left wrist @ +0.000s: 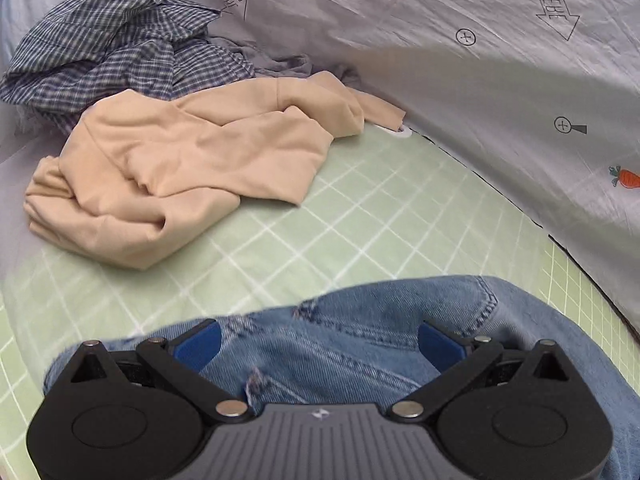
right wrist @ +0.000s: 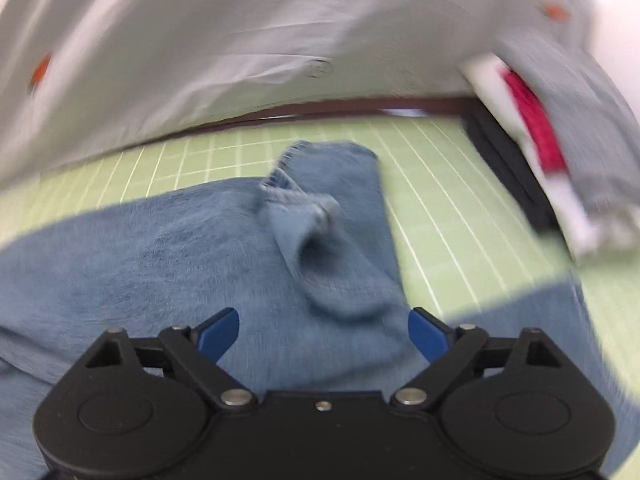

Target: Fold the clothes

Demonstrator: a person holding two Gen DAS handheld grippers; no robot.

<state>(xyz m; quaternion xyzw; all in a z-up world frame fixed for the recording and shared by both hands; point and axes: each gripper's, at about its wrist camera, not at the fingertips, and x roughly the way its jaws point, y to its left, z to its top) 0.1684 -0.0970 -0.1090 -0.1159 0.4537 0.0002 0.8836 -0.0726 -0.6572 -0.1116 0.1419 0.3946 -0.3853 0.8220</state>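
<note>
Blue jeans lie on the green grid mat right under my left gripper, which is open with its blue pads apart and nothing between them. In the right wrist view the jeans spread across the mat, with a frayed leg end folded over toward the back. My right gripper is open just above the denim. That view is blurred by motion.
A crumpled peach garment and a blue checked shirt lie beyond the left gripper. A pale printed sheet surrounds the mat. A stack of folded clothes sits at the right of the mat.
</note>
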